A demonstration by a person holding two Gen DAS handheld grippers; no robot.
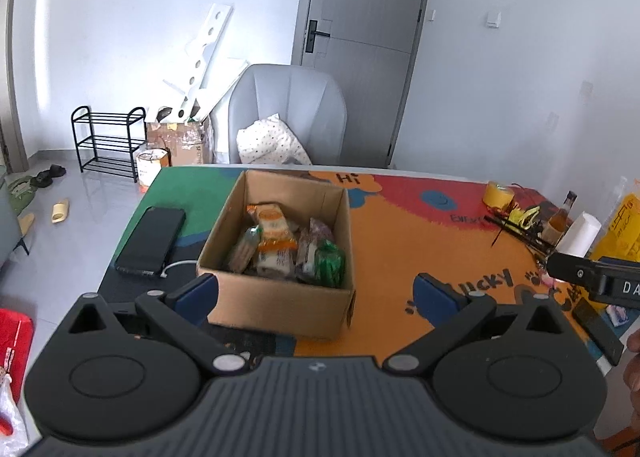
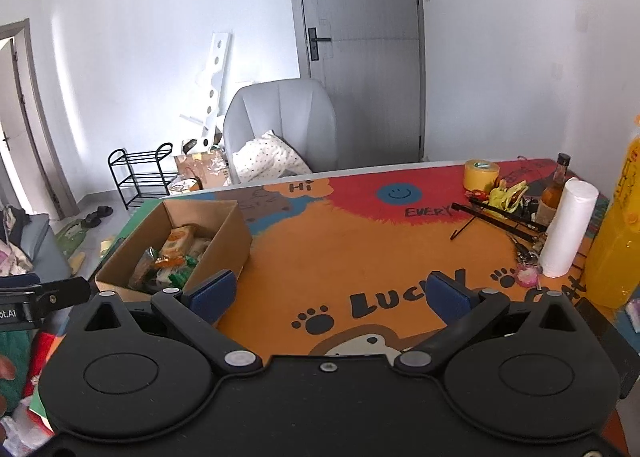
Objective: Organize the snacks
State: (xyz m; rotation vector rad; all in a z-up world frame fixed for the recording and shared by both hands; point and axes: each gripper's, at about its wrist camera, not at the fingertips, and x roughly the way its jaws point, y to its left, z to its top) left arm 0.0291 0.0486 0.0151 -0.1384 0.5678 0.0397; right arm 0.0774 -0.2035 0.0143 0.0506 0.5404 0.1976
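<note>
Left wrist view has the left gripper (image 1: 316, 297) held above the near edge of the table, its blue-padded fingers (image 1: 198, 293) spread wide with nothing between them. Just beyond them sits an open cardboard box (image 1: 280, 297) on the colourful mat (image 1: 400, 249), and the snacks (image 1: 288, 245) lie piled inside it: orange-and-white packets toward the middle, a green wrapper at the near right corner, a purplish one behind that. A black phone (image 1: 154, 241) lies flat to the left of the box, apart from it, with a white cable at its near end. A grey chair (image 1: 288, 113) with a dotted cushion stands past the table's far edge, before a grey door (image 1: 360, 37). From the right wrist view, the right gripper (image 2: 344, 297) hangs over the orange part of the mat, fingers (image 2: 214, 295) likewise wide apart and empty, with the box off to its left. At the far right of the table stand a yellow tape roll (image 2: 481, 175), a brown bottle (image 2: 554, 189), a white paper roll (image 2: 566, 229) and a big orange bottle (image 2: 616, 241), close together. The mat between the box and that cluster is bare.
</note>
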